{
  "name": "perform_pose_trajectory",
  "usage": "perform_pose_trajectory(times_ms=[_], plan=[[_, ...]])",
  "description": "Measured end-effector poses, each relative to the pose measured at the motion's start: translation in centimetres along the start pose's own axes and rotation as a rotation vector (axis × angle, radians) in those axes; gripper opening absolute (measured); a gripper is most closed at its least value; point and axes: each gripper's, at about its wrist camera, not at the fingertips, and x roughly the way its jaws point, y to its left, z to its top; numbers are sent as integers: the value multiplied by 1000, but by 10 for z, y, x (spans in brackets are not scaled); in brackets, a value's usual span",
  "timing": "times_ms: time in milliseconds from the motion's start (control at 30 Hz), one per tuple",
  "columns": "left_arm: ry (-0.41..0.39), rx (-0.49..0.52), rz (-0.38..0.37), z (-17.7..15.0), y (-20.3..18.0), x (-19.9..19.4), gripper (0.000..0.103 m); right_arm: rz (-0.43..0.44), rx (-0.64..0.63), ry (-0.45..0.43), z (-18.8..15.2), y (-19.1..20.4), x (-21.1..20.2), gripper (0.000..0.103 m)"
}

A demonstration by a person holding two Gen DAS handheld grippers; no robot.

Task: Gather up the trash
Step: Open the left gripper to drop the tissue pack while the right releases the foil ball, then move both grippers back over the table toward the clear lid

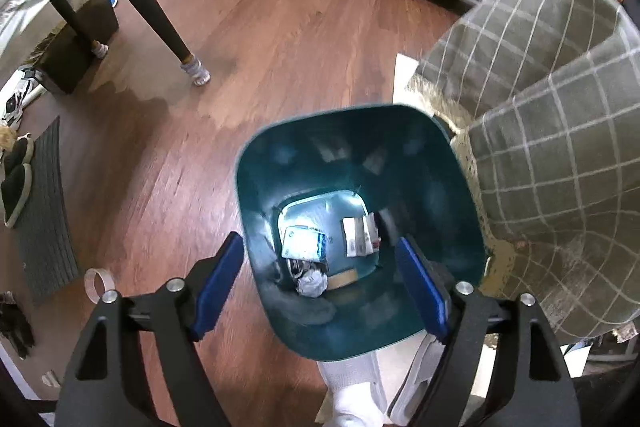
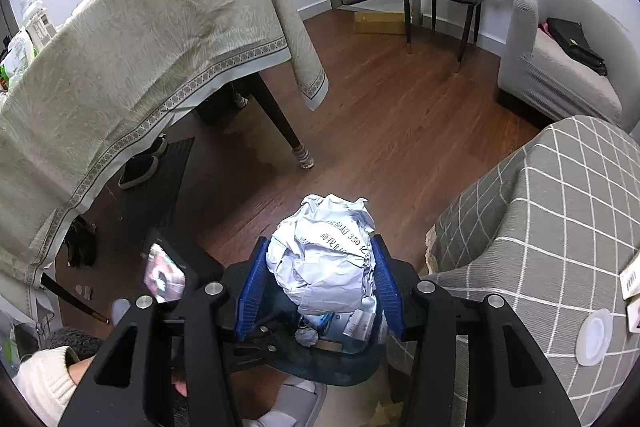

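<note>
Done: cartons, paper scraps inside teal bin (image 1: pixel 432 163) | Now: right gripper (image 2: pixel 320 279) clamping crumpled paper ball (image 2: pixel 324 255) above bin; left gripper (image 1: pixel 320 279) wide, empty over bin | Left: drop ball

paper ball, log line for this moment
right gripper: shut on paper ball | left gripper: open, empty | bin: below, holds trash

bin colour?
Dark teal bin, inside and out; clearest in the left wrist view, looking straight down into it.
</note>
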Motion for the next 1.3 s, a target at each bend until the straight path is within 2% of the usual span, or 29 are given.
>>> perform_pose_trajectory(times_ms=[300, 567, 733, 900, 1033, 1133, 1300], plan=[[-153, -8, -3, 10, 18, -48, 71, -17, -12, 92, -9, 4, 32, 51], [-257, -41, -25, 21, 33, -86, 67, -58, -101, 214, -32, 16, 76, 51], [-300, -45, -32, 24, 33, -101, 60, -59, -118, 285, -49, 17, 102, 51], [-333, -53, -44, 28, 33, -114, 49, -91, -163, 339, -61, 17, 122, 51], [-361, -69, -66, 30, 33, -123, 45, -77, -164, 385, -67, 12, 131, 56], [-396, -79, -91, 34, 31, -134, 44, -80, -173, 385, -68, 11, 128, 60], [-433, -80, -107, 37, 26, -148, 43, -62, -154, 349, -62, 12, 119, 60]])
